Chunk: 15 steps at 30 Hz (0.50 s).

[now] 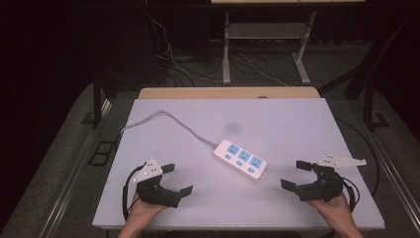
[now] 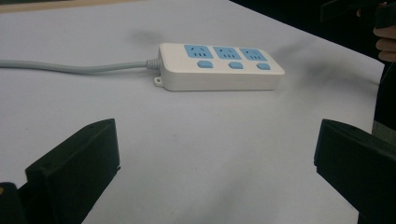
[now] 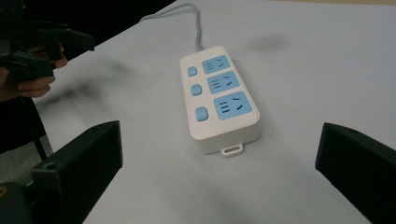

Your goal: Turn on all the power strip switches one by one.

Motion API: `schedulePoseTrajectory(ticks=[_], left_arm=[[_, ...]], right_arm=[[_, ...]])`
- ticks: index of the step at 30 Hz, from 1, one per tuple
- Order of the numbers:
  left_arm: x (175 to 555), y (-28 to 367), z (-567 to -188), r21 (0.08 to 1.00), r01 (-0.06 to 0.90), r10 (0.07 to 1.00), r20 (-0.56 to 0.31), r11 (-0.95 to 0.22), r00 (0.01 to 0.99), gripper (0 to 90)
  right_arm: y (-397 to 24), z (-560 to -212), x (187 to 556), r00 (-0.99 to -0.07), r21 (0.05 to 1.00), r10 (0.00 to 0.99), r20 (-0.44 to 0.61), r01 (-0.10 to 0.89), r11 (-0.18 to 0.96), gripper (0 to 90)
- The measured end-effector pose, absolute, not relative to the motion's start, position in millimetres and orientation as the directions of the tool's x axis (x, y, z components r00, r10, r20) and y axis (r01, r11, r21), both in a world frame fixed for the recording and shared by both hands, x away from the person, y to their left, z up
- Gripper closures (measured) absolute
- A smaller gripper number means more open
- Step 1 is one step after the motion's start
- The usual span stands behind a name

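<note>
A white power strip (image 1: 240,159) with three blue sockets and three blue buttons lies at the middle of the white table (image 1: 277,119). Its grey cable (image 1: 168,119) runs off toward the far left. My left gripper (image 1: 177,179) rests open near the front left, jaws pointing toward the strip, nothing between them. My right gripper (image 1: 298,174) rests open near the front right, jaws also facing the strip. In the left gripper view the strip (image 2: 219,67) lies ahead of the wide-apart jaws (image 2: 217,154). In the right gripper view the strip (image 3: 218,98) lies end-on between and beyond the spread jaws (image 3: 219,158).
The table's far edge shows a wooden strip (image 1: 228,92). Behind it stand a metal frame's legs (image 1: 227,49) and loose cables on the floor (image 1: 198,69). The other hand with its gripper (image 3: 42,51) is seen at upper left in the right gripper view.
</note>
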<state>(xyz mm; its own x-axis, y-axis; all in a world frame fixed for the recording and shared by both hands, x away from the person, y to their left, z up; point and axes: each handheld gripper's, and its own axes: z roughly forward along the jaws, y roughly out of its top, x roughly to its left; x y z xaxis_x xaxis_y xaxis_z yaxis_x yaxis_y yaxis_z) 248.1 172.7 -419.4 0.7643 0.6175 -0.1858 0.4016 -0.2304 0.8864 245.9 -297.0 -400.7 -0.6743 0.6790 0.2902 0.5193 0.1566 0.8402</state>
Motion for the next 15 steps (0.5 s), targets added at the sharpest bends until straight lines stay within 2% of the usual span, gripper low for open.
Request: schedulePoseTrajectory(ticks=[15], left_arm=[[245.5,172.8,-419.8,0.877,0.418,0.619,-0.194,-0.239,0.761,0.0]], right_arm=[[-302.3,-402.5,245.4,-0.669,0.824,0.674,0.312,0.544,0.158,0.7]])
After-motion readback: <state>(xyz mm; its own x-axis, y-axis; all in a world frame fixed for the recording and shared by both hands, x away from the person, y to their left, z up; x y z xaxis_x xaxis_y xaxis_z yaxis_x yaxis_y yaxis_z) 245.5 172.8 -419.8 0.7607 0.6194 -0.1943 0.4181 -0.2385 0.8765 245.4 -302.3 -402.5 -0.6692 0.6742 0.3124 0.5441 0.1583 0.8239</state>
